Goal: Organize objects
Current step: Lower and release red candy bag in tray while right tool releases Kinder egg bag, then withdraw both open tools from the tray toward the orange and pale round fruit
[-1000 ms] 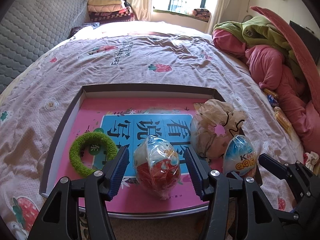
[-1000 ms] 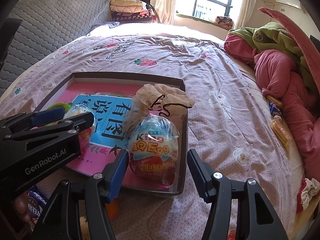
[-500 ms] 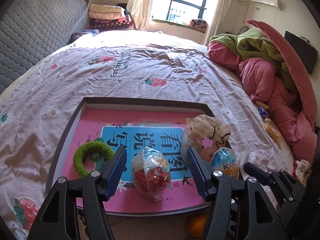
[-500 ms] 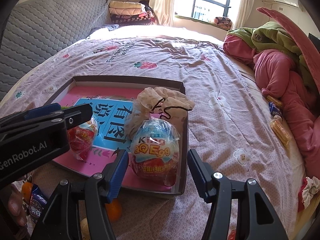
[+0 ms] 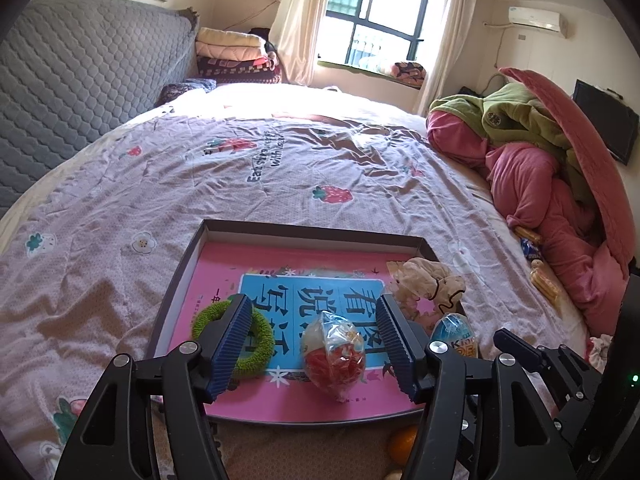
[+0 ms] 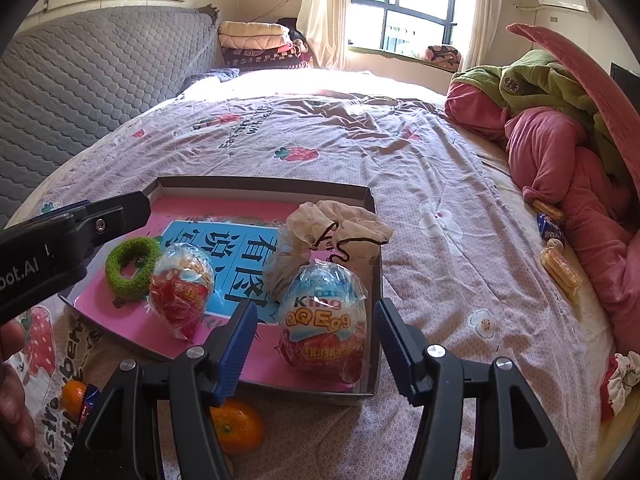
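A shallow box (image 5: 192,256) (image 6: 372,216) with a pink floor lies on the bed. In it are a red wrapped egg (image 5: 334,354) (image 6: 182,284), a blue King QQ Egg (image 6: 322,324) (image 5: 454,334), a green fuzzy ring (image 5: 234,338) (image 6: 132,268) and a beige drawstring pouch (image 5: 426,284) (image 6: 332,236). My left gripper (image 5: 314,344) is open and empty, above and behind the red egg. My right gripper (image 6: 314,344) is open and empty, just in front of the blue egg.
Tangerines (image 6: 236,426) (image 6: 74,396) and a candy wrapper (image 6: 88,400) lie on the bedspread in front of the box. Wrapped snacks (image 6: 560,264) lie by the pink and green blankets (image 6: 560,140) at the right. A grey headboard (image 6: 80,80) is at the left.
Both grippers have pulled back and risen from the eggs, which stay in the box. The jaws stay open.
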Motion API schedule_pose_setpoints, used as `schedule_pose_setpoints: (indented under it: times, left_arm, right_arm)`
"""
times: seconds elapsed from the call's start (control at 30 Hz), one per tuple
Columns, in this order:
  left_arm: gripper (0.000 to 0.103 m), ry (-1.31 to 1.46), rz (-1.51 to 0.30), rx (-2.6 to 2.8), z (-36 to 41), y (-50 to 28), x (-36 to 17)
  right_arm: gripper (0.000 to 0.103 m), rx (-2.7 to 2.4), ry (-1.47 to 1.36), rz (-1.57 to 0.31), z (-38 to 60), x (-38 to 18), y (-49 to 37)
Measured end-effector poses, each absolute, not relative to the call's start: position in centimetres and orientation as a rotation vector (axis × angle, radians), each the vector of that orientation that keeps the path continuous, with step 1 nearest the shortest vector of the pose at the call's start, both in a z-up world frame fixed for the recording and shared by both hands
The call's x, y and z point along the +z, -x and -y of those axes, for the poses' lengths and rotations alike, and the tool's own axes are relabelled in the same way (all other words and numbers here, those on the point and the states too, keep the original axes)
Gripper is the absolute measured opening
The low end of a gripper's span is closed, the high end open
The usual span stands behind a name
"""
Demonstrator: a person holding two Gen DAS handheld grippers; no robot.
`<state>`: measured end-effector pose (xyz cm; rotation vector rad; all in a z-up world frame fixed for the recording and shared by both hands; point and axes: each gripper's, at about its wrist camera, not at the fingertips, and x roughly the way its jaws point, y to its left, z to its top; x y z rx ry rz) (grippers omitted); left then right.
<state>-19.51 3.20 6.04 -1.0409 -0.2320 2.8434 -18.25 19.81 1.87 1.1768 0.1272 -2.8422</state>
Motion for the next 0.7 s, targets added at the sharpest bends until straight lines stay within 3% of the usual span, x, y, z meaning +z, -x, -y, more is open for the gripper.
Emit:
schedule_pose_setpoints:
  times: [0.7]
  left_arm:
    - [0.066, 1.065, 0.186, 2.977, 0.0, 17.1, 5.7]
  right_arm:
    - [0.062, -2.845, -1.077, -0.117, -18.1, 3.5, 17.4]
